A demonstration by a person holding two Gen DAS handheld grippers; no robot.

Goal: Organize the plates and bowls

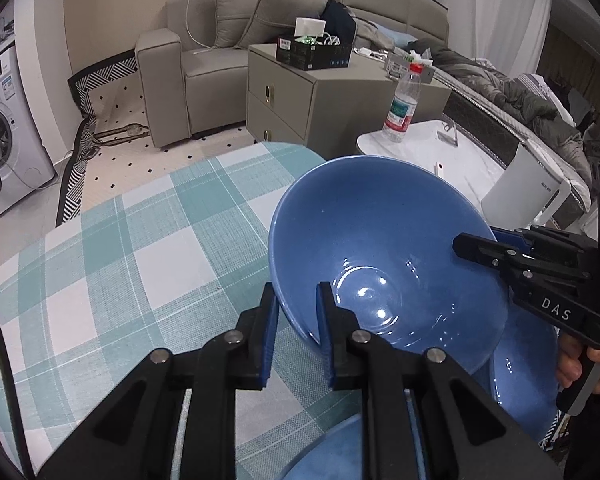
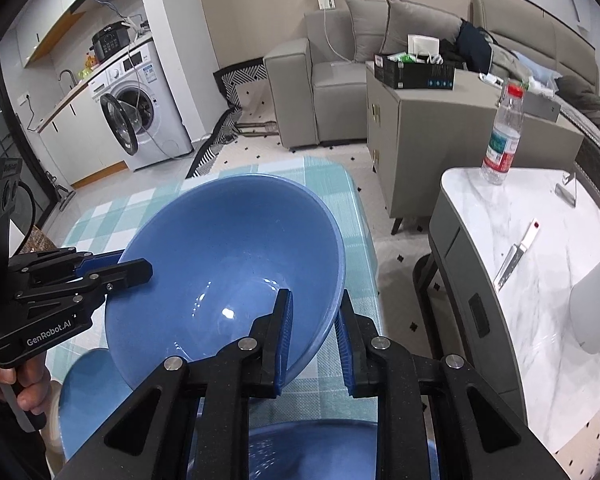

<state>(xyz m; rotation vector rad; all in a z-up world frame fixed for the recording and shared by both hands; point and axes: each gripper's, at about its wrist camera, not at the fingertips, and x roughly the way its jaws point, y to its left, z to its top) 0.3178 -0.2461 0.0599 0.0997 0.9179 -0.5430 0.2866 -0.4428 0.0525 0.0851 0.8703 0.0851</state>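
Observation:
A large blue bowl (image 1: 380,240) is held tilted above the checked table by both grippers, one on each side of its rim. My left gripper (image 1: 298,316) is shut on the near-left rim, one finger inside and one outside. My right gripper (image 2: 314,324) is shut on the opposite rim; it shows in the left wrist view (image 1: 484,246) at the right. The bowl fills the middle of the right wrist view (image 2: 228,264), where the left gripper (image 2: 112,270) also shows. More blue dishes lie below: one (image 1: 524,376) under the bowl, another (image 2: 88,384) at lower left.
The table has a teal and white checked cloth (image 1: 140,264). A white marble side table (image 2: 540,280) stands to the right with a water bottle (image 2: 502,136), a knife (image 2: 514,254) and a white appliance (image 1: 528,184). A grey cabinet (image 1: 300,92) and sofa stand behind.

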